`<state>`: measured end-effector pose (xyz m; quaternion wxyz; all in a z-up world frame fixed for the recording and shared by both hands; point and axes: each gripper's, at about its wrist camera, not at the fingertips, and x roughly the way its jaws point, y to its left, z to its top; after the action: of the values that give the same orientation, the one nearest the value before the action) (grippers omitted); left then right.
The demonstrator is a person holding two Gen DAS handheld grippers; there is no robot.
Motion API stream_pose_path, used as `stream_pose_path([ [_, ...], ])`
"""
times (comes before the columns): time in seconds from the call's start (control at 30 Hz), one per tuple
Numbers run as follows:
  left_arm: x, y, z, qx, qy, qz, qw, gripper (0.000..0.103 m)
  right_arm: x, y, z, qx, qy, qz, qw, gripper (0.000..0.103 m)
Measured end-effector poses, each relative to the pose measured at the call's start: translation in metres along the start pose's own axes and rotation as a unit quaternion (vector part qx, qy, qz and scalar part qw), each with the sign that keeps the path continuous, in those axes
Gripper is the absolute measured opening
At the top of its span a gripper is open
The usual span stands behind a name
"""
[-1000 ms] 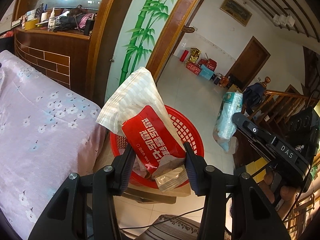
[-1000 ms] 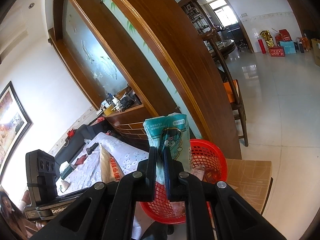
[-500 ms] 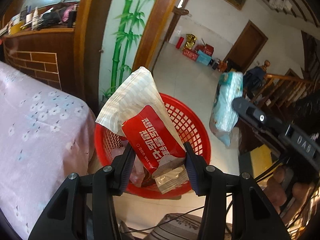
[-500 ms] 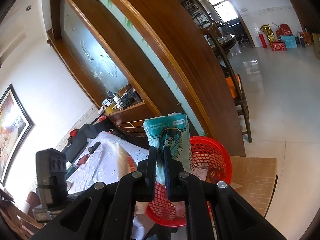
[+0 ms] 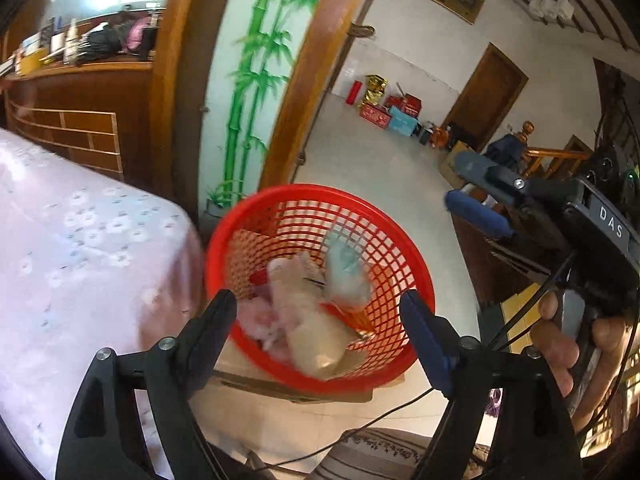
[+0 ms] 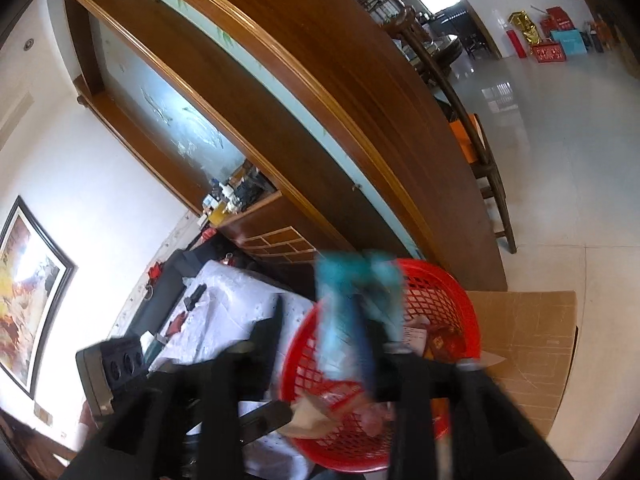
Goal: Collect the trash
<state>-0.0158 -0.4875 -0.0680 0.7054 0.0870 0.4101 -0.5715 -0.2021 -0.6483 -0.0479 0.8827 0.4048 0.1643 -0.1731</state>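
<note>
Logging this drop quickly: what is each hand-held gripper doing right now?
Left hand-held gripper: open, empty.
Right hand-held gripper: open; blurred teal packet between its fingers, grip unclear.

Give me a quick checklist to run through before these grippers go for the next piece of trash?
1. Left gripper open and empty: ok.
2. Right gripper open: ok.
3. Beige wrapper inside the red basket: ok.
4. Teal packet settled in the basket: cannot tell, it is blurred.
5. Basket resting on the cardboard box: ok.
</note>
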Motion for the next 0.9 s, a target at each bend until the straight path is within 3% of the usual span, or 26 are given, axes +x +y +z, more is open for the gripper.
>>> stream_pose_path([
  [0.13,-0.045,0.023,-0.008,-0.037,-0.033,0.017,0.9986,0.082,-0.005,0.02,0.002,-0.011,-0.011,0.01,1.0,0.056],
  [0.3,-0.125,0.063,-0.025,-0.098,-0.087,0.065,0.9893,0.086,-0.006,0.066,-0.008,-0.051,-0.009,0.046,0.998,0.072],
  [0.4,-0.163,0.082,-0.033,-0.118,-0.105,0.102,0.9822,0.086,-0.001,0.1,-0.02,-0.075,0.004,0.069,0.995,0.074],
  [0.57,-0.199,0.092,-0.047,-0.125,-0.126,0.125,0.9763,0.087,0.006,0.149,-0.039,-0.113,0.012,0.089,0.99,0.077],
  [0.73,-0.206,0.071,-0.058,-0.103,-0.141,0.146,0.9736,0.088,-0.006,0.178,-0.05,-0.134,-0.005,0.055,0.989,0.08],
  [0.8,-0.205,0.06,-0.06,-0.103,-0.154,0.162,0.9693,0.089,-0.021,0.181,-0.057,-0.148,-0.019,0.016,0.989,0.081],
  [0.9,-0.201,0.043,-0.061,-0.088,-0.156,0.168,0.9694,0.092,-0.044,0.177,-0.067,-0.16,-0.046,-0.049,0.985,0.084],
])
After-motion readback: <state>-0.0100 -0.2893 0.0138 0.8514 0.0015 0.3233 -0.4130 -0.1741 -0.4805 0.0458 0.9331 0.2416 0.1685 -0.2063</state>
